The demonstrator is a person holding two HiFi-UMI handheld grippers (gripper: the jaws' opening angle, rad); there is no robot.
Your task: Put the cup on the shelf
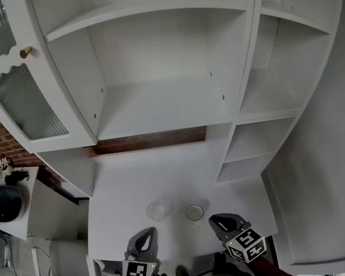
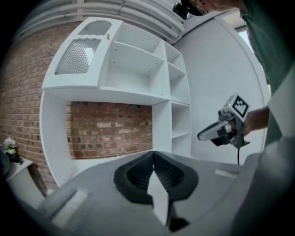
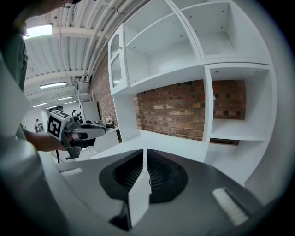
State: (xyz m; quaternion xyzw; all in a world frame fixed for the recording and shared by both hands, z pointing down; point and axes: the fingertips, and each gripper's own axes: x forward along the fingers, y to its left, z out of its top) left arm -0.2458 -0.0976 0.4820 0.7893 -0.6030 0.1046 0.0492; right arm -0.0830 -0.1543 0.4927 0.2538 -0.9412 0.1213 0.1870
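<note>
Cup [image 1: 194, 212]: small, white, upright, mouth up; stands on the surface [image 1: 158, 168] near its front edge, just ahead of your right gripper [image 1: 220, 219] and untouched by it; not yet on the shelf [image 1: 155, 108], which lies well apart, beyond and above.

Left gripper [image 1: 148, 232]: jaws closed, nothing between them; held at the front edge, left of the cup.

Right gripper: jaws parted by a mere slit, nothing between them; neither gripper view shows the cup.

Neighbour: clear object [image 1: 159, 209], perhaps a glass, too faint to be sure; near the cup, on its left.

Hazards, as judged from here:
- Jaws too narrow; if you advance the right gripper as it stands, the tips will likely butt the cup's wall and tip it or shove it away; open wider before you close in.
- Clear object; a sideways approach or a nudged cup could strike it; being hard to see, it is easy to forget.
- Front edge; the cup sits close to it, so a push towards you could send it off the surface.
- Weak pinch; a grip on the rim alone may let a smooth cup swing or slip during the lift.
- Shelf lip; you must raise the cup well before moving it forward, or its base may catch the shelf's front edge and be knocked loose.
</note>
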